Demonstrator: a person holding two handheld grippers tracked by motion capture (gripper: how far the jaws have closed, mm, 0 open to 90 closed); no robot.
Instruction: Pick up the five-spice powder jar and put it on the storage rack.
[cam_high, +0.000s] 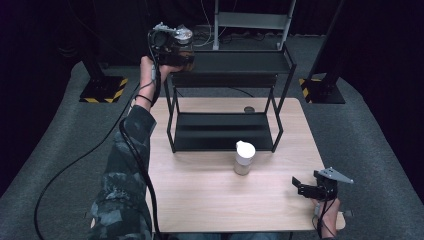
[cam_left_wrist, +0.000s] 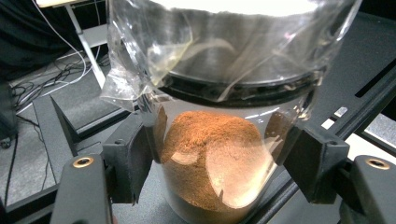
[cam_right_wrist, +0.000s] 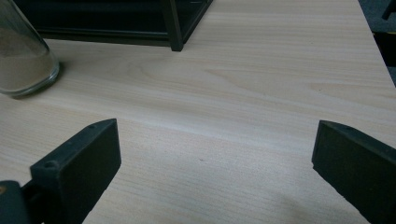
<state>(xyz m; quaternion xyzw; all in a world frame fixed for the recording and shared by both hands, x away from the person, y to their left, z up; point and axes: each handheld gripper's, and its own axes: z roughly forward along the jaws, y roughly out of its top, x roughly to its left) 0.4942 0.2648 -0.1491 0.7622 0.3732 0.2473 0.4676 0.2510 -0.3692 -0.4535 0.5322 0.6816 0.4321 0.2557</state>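
Note:
My left gripper (cam_high: 175, 47) is raised at the left end of the black rack's top shelf (cam_high: 235, 62), shut on a clear jar of brown powder (cam_high: 183, 39). In the left gripper view the two pads press the jar (cam_left_wrist: 210, 140) from both sides, and crinkled plastic film sits under its lid. Its base is just over the shelf surface; I cannot tell whether it touches. My right gripper (cam_high: 305, 187) rests low over the table's front right corner, open, with bare wood between its jaws (cam_right_wrist: 210, 163).
A white-lidded jar of pale powder (cam_high: 244, 157) stands on the wooden table (cam_high: 210, 200) in front of the rack's lower shelf (cam_high: 220, 131); it also shows at the left of the right gripper view (cam_right_wrist: 23, 65). A small round object (cam_high: 248, 109) lies behind the rack.

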